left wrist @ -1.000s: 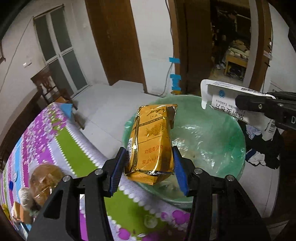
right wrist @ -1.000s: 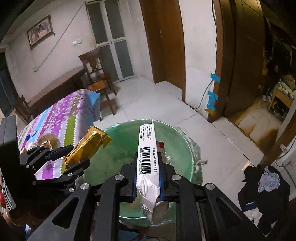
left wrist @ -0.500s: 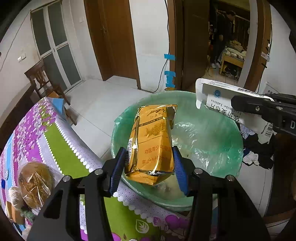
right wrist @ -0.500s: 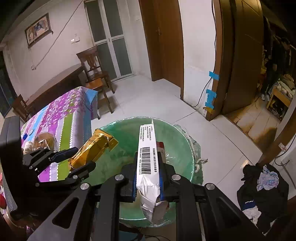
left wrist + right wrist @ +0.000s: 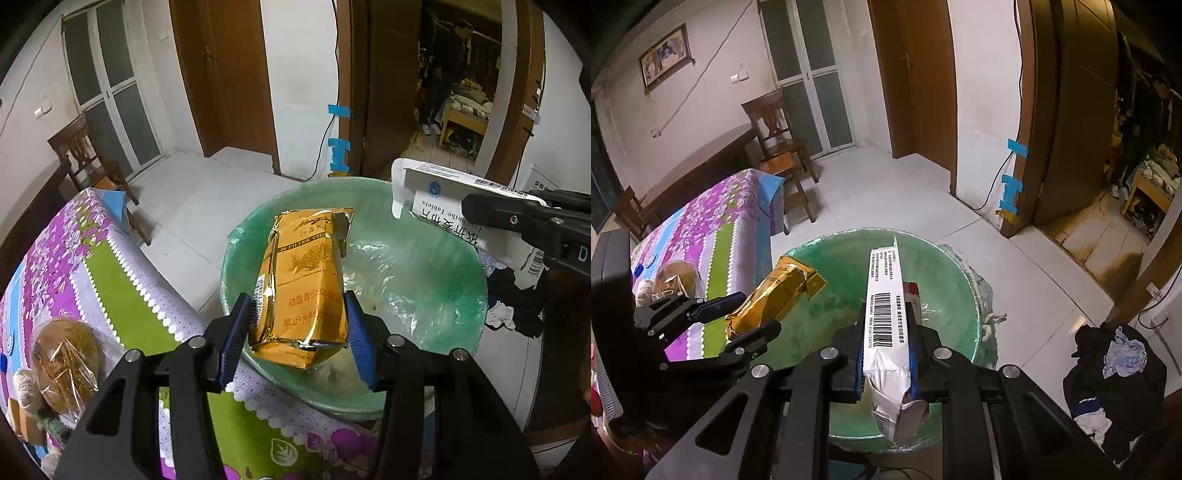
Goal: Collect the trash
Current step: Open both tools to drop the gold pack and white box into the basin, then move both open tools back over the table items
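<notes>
On the far left, the table with the flowered cloth (image 5: 74, 266) carries a wrapped bun (image 5: 66, 354), not part of the action right now. Next to it, the left gripper (image 5: 295, 332) holds the gold cigarette pack (image 5: 303, 291) upright between its blue pads, jaws about half spread and pressing the pack's two sides. The pack hangs over the near-left rim of the green bin (image 5: 461, 258), which is lined with a thin plastic bag and stands on the floor beside the table.

Moving right, the right gripper (image 5: 886, 354) is pinched tight on a flattened white tablet box (image 5: 886, 314), barcode side up, its crumpled near end sticking out below the jaws. That box sits well over the middle of the bin, so a release there should land cleanly.

The risk is on the left. The gold pack is close to the rim and to the table edge; if those jaws let go from here, the pack could clip the rim and tumble onto the cloth or the floor. Its foil wrap looks slick, so a slight loosening might let it slide early. The two grippers are also near each other over the bin, and a careless swing could knock one piece of trash against the other.
</notes>
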`<state>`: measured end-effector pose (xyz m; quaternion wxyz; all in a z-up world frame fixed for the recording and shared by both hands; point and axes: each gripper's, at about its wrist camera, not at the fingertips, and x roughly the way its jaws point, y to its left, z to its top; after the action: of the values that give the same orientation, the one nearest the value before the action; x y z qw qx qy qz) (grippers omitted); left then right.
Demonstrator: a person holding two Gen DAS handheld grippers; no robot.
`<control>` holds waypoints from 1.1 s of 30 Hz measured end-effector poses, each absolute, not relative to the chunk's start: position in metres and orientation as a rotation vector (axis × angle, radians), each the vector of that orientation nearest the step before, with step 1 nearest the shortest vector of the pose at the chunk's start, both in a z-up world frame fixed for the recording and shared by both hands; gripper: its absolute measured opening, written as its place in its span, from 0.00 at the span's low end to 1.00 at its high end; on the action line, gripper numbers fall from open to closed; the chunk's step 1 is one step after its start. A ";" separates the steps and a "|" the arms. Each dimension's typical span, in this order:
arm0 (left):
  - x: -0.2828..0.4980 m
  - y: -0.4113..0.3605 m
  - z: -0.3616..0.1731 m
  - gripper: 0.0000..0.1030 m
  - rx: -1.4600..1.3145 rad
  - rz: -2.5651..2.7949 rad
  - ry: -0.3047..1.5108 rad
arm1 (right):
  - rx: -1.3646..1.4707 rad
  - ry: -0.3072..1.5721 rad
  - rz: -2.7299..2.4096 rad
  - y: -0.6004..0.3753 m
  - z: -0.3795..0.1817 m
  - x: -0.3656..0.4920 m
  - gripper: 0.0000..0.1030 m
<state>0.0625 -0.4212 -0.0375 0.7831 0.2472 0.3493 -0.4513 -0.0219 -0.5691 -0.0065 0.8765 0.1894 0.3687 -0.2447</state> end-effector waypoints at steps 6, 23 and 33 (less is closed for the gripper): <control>0.067 -0.422 -0.039 0.81 0.530 -0.929 0.758 | 0.402 0.762 -0.535 -0.573 -0.009 -0.022 0.36; 0.064 -0.401 -0.036 0.81 0.494 -0.886 0.757 | 0.428 0.744 -0.546 -0.572 -0.015 -0.035 0.36; 0.055 -0.364 -0.032 0.81 0.473 -0.765 0.675 | 0.351 0.652 -0.630 -0.538 -0.019 -0.050 0.45</control>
<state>0.0550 -0.3641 -0.0316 0.8462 0.2240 0.3198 -0.3626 -0.0504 -0.5381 -0.0192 0.8842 0.1685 0.3132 -0.3027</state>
